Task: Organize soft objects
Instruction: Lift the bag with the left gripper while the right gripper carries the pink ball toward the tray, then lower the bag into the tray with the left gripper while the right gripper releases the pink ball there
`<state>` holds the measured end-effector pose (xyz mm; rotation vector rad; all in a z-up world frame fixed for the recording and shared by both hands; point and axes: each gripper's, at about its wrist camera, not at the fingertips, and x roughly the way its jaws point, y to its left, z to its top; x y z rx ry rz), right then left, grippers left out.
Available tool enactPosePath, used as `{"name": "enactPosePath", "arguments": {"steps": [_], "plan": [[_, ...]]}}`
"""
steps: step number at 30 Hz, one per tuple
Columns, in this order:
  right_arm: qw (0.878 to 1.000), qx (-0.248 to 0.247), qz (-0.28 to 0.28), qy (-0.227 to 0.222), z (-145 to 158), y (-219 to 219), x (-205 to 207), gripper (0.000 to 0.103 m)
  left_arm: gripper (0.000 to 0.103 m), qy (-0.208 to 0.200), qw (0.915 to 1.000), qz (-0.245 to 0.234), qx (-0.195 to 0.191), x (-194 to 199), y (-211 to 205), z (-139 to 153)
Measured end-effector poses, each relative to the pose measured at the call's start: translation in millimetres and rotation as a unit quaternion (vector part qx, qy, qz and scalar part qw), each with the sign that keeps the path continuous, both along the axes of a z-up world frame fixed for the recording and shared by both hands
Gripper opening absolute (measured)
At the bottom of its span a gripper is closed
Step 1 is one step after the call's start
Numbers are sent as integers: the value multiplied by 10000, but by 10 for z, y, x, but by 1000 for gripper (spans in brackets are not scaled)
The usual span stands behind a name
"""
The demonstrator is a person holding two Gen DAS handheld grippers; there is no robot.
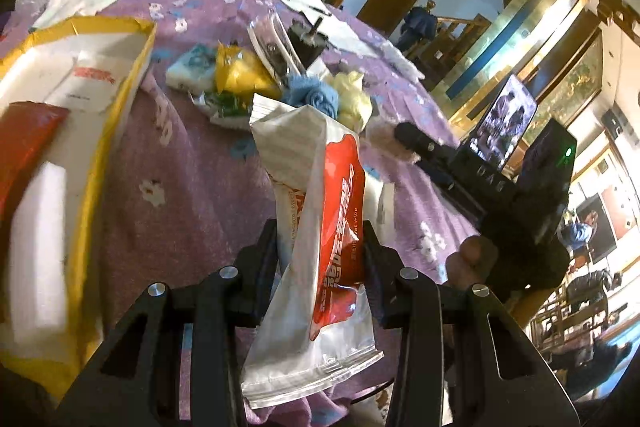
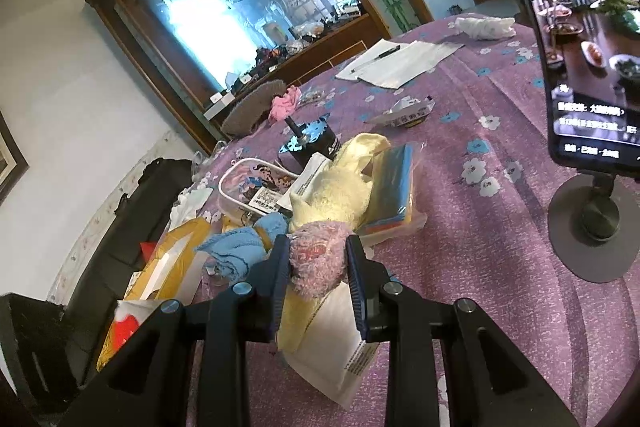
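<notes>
The left gripper (image 1: 320,251) squeezes the wipes pack (image 1: 320,227), the yellow box (image 1: 80,107) waiting just left; the right gripper (image 2: 318,267) squeezes a pink fluffy cloth (image 2: 316,259)

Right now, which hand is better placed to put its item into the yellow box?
Probably the left. The left gripper holds the wet wipe pack beside the open yellow box. The right gripper, shut on the pink fluffy cloth, sits farther away.
</notes>
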<state>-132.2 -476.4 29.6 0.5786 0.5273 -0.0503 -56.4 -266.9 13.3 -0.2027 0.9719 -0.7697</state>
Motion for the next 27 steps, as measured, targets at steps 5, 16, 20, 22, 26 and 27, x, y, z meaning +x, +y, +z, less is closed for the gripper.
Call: {"name": "enactPosePath", "arguments": {"steps": [5,16,20,22,26,27], "plan": [[9996,49,193,-188,33,16,-29,27,38,51,9998,88,-199,36,154,154],[9942,94,893,-584,332,529,-90,27,38,-72,9962,697,-521,153,674,481],[9867,75,1463,-703,482,896,-16,27,38,-73,9927,1049,-589,240,939,541],[9832,133,1688,-680,507,1033,68,27,38,-30,9902,1246,-626,292,1101,547],[9771,227,2043,-558,485,1255,232,27,38,-25,9842,1670,-584,359,1414,538],[9753,257,2130,-530,476,1303,271,27,38,-17,9828,1755,-571,374,1481,525]]}}
